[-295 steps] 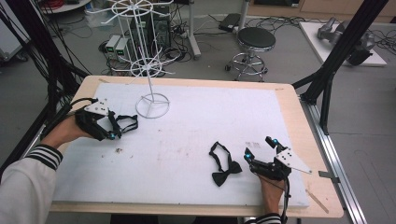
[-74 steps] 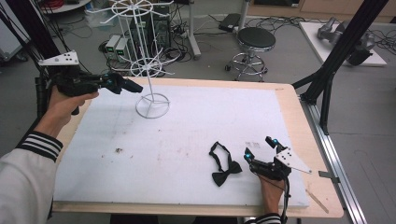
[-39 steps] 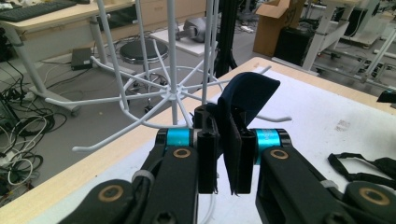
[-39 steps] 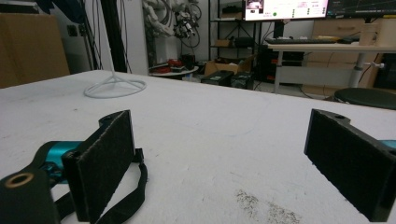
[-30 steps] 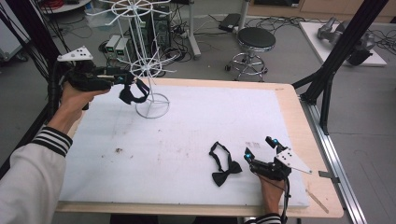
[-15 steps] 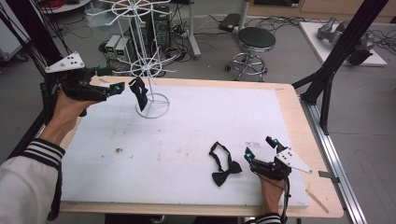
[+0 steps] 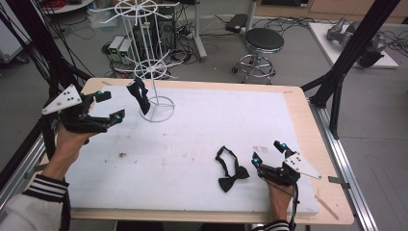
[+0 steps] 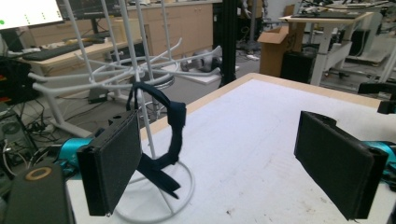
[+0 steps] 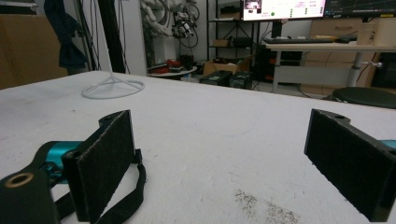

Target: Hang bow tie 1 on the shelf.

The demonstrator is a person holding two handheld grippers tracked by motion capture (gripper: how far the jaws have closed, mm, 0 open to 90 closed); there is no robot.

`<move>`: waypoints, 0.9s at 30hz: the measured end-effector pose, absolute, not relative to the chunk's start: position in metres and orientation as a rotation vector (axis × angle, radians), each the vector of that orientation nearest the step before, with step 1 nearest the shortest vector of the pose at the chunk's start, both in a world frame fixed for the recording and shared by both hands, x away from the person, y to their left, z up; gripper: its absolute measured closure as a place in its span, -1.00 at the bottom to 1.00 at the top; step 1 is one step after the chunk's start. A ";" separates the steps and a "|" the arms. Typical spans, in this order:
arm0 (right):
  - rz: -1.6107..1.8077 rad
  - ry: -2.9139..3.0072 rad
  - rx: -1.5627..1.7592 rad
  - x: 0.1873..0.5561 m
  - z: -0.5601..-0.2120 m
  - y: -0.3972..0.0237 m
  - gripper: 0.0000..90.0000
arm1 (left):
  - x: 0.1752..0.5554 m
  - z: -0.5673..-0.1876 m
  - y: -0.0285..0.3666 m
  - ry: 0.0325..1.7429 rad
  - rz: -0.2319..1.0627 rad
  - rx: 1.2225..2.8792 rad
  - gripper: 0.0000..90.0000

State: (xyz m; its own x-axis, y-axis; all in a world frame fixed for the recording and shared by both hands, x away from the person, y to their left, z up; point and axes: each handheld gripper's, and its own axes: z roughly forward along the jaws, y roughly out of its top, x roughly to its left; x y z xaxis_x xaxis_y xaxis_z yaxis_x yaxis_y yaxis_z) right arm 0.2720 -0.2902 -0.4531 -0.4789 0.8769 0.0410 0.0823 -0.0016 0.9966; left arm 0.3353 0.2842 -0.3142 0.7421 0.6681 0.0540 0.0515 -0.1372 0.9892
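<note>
Left hand-held gripper (image 7: 108, 107) drew back, jaws just spread, bow tie (image 7: 138, 95) hanging on rack (image 7: 153, 72).

Two black bow ties: one (image 7: 138, 94) hangs on the wire rack near the desk's far left corner, the other (image 7: 231, 169) lies flat near the near edge, right of the middle. One white wire rack (image 7: 153, 72) stands on the desk. Two grippers: the left gripper (image 7: 107, 106) and the right gripper (image 7: 268, 153). One desk (image 7: 308, 125). One round stool (image 7: 262, 41) stands on the floor beyond the far edge.
</note>
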 end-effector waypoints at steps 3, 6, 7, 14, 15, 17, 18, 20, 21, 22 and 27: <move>1.547 1.624 1.004 0.272 -0.453 -0.290 -0.82 | 0.325 -0.323 0.284 0.585 0.603 1.627 -0.66; 1.547 1.625 1.004 0.272 -0.453 -0.290 -0.82 | 0.317 -0.332 0.285 0.593 0.606 1.602 -0.66; 1.547 1.626 1.004 0.272 -0.453 -0.290 -0.82 | 0.314 -0.334 0.285 0.601 0.605 1.585 -0.66; 1.545 1.629 1.004 0.272 -0.453 -0.290 -0.82 | 0.291 -0.355 0.286 0.607 0.627 1.508 -0.68; 1.543 1.629 1.000 0.272 -0.453 -0.290 -0.82 | 0.290 -0.358 0.286 0.607 0.628 1.509 -0.68; 1.542 1.628 0.999 0.272 -0.453 -0.290 -0.82 | 0.289 -0.363 0.287 0.616 0.637 1.520 -0.68; 1.542 1.628 1.000 0.272 -0.453 -0.290 -0.82 | 0.289 -0.365 0.287 0.621 0.637 1.519 -0.68; 1.542 1.628 1.000 0.272 -0.453 -0.290 -0.83 | 0.290 -0.369 0.288 0.629 0.632 1.514 -0.68; 1.542 1.628 1.000 0.272 -0.453 -0.290 -0.82 | 0.290 -0.371 0.289 0.632 0.633 1.510 -0.68; 1.541 1.628 1.001 0.272 -0.453 -0.290 -0.83 | 0.290 -0.372 0.289 0.632 0.631 1.502 -0.68; 1.541 1.627 1.006 0.272 -0.453 -0.290 -0.82 | 0.293 -0.375 0.288 0.630 0.612 1.513 -0.68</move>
